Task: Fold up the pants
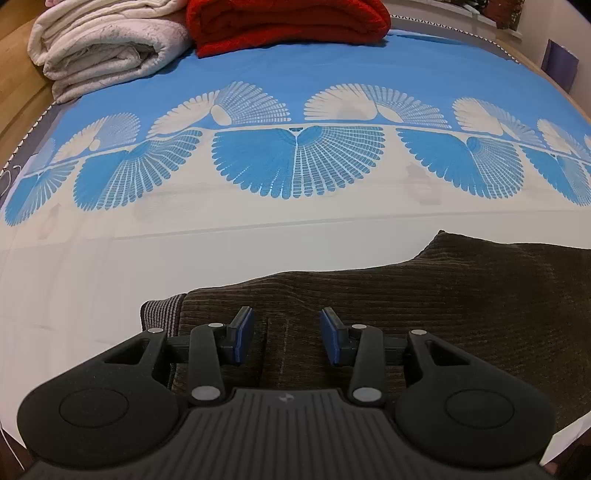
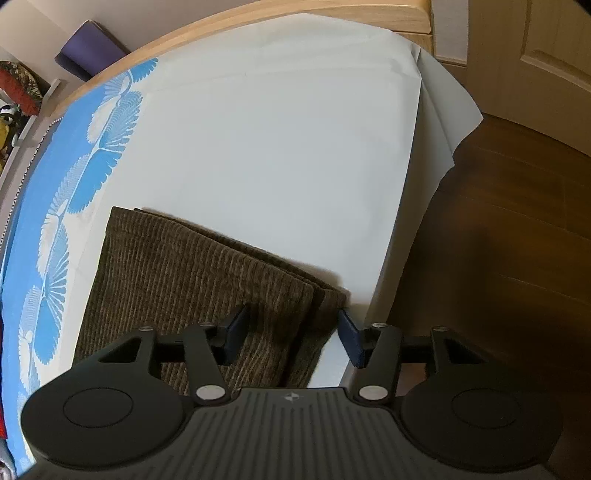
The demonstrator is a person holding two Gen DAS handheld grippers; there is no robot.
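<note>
Dark brown corduroy pants [image 1: 443,295] lie folded on the white part of the bed sheet [image 1: 258,240], near its front edge. A striped waistband lining [image 1: 162,314] shows at their left end. My left gripper [image 1: 287,332] hovers over the pants with its blue pads apart and nothing pinched. In the right wrist view the pants [image 2: 192,266] end in stacked layers near the bed's corner. My right gripper [image 2: 293,332] straddles that folded end, its jaws wide; the pads do not press the cloth.
A folded cream blanket [image 1: 99,48] and a red blanket [image 1: 288,26] sit at the far side of the bed. The sheet [image 2: 277,147] hangs over the bed's right edge above a dark wooden floor [image 2: 498,221]. A wooden bed frame [image 2: 258,29] and a door [image 2: 535,55] stand beyond.
</note>
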